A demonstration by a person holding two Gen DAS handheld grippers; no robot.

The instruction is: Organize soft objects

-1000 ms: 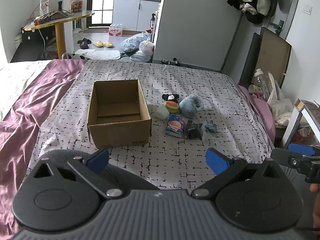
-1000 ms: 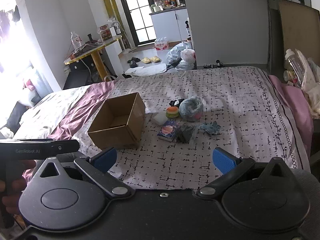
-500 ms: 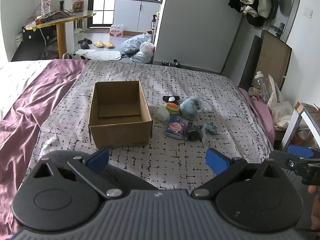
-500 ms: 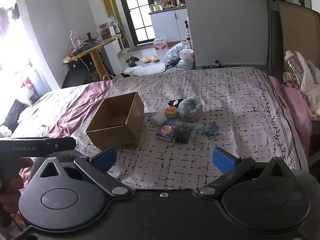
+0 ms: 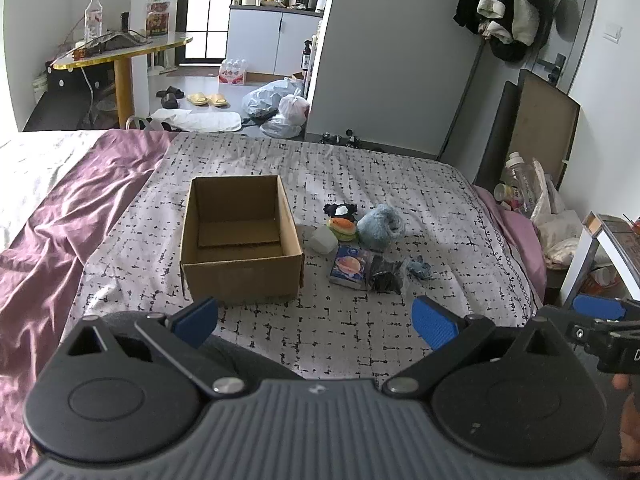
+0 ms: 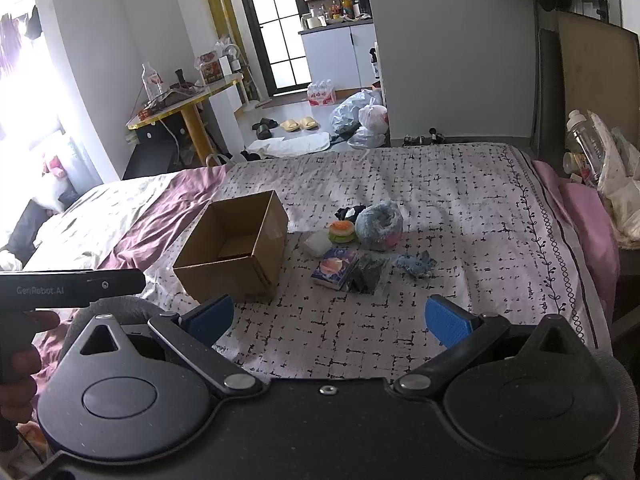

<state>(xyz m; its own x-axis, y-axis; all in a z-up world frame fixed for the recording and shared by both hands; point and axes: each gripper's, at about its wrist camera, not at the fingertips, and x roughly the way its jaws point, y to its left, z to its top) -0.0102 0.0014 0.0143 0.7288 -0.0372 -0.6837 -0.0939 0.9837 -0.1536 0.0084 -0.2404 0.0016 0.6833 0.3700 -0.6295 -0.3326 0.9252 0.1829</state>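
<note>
- Left gripper (image 5: pixel 315 318) and right gripper (image 6: pixel 329 317): jaws spread wide, nothing held, both above the bed's near edge.
- Cardboard box (image 5: pixel 240 240): open-topped, on the patterned sheet (image 5: pixel 360 332).
- Soft objects just right of the box: fuzzy blue plush (image 5: pixel 380 226), burger toy (image 5: pixel 342 228), flat packet (image 5: pixel 349 266), dark crinkly bag (image 5: pixel 385 276), possibly plastic.
- Only the right view shows pink toys (image 6: pixel 54 166) by the window.

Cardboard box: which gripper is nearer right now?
Left, marginally. The left gripper hangs open almost straight in front of the cardboard box, short of it. The right gripper, also open, sits back and off to the box's right, facing the toy pile.
</note>
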